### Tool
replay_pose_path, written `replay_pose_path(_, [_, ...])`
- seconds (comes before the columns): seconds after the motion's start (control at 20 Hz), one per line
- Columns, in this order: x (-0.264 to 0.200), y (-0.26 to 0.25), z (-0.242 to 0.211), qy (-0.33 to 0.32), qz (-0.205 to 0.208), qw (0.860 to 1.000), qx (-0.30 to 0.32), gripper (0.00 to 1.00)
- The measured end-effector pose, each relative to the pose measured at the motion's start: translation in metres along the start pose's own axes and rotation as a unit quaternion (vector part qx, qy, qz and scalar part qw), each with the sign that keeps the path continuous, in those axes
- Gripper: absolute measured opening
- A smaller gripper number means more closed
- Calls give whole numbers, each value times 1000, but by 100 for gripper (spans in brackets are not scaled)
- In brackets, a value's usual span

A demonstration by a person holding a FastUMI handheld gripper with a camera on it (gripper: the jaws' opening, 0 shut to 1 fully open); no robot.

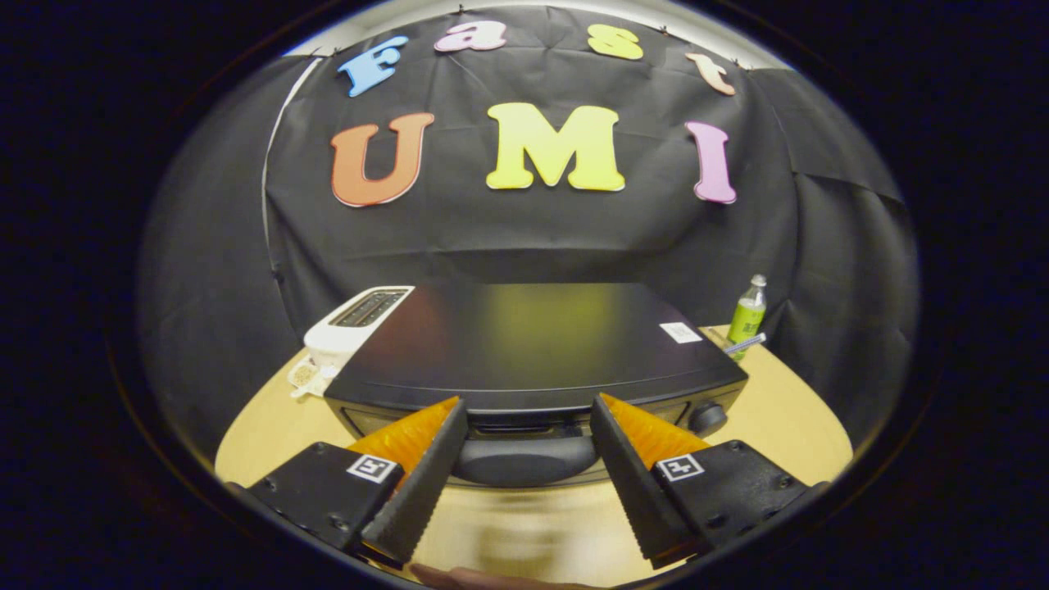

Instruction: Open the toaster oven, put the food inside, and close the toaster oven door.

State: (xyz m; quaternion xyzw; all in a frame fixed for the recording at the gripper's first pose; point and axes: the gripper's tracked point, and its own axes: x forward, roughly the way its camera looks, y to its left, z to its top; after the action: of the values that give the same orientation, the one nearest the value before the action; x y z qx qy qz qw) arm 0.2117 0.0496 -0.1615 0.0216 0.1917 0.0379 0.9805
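Gripper (529, 430): two wedge-shaped fingers (422, 483), set well apart, tapering to points forward. Inner faces carry ribbed, toothed pads. Each finger is mounted on a black angular block (328, 492) with rounded corners; small dark screws are visible along the block tops and edges. One square white tag (374, 468) with a black fiducial pattern sits on top of each block, near the finger base. Sliver of a hand (475, 578) is visible below the fingers; detail unclear.
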Motion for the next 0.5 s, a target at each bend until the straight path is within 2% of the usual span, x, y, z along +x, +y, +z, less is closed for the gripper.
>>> replay_pose_path(0.5, [-15,-1,-7,-8,-7,1000,-15,100])
